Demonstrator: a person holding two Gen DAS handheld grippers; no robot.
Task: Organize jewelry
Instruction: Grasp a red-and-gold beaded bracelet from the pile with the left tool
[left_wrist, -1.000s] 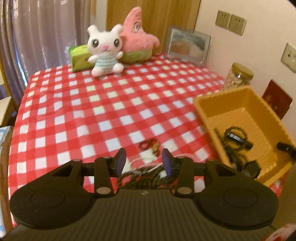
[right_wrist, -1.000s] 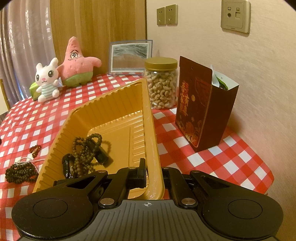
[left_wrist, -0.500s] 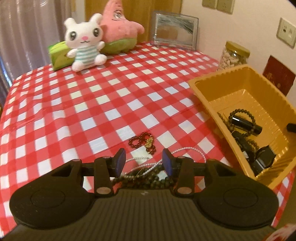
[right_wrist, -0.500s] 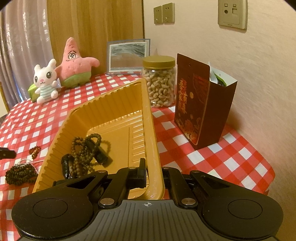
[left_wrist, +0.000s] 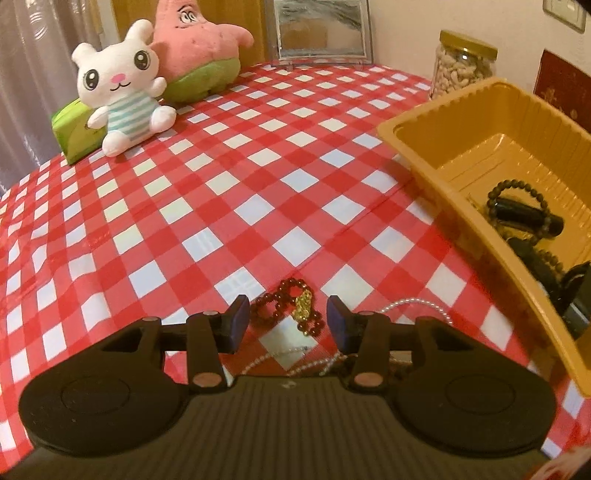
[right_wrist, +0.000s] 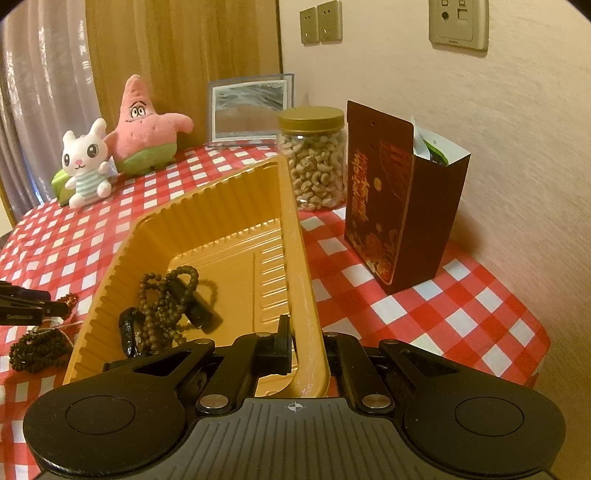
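Note:
A red bead bracelet with a gold charm (left_wrist: 288, 310) lies on the checked cloth, between the fingertips of my left gripper (left_wrist: 287, 318). Its jaws are opening and the pads do not touch the bracelet. A thin pearl chain (left_wrist: 421, 304) runs under the gripper's right side. A heap of dark beads (right_wrist: 35, 350) rests left of the yellow tray (right_wrist: 207, 229). My right gripper (right_wrist: 306, 347) is shut on the tray's near right rim. Inside the tray are brown bead strings (right_wrist: 162, 306) and a black tube (left_wrist: 524, 214).
At the far end of the table sit a white rabbit plush (left_wrist: 118, 92), a pink starfish plush (left_wrist: 199, 51) and a picture frame (left_wrist: 317, 29). A jar of nuts (right_wrist: 314, 158) and a dark red box (right_wrist: 399, 214) stand by the wall, right of the tray.
My left gripper has come down and forward over the cloth, so the red bracelet now lies between its fingertips and the dark beads have passed under it. The right gripper has stayed on the tray.

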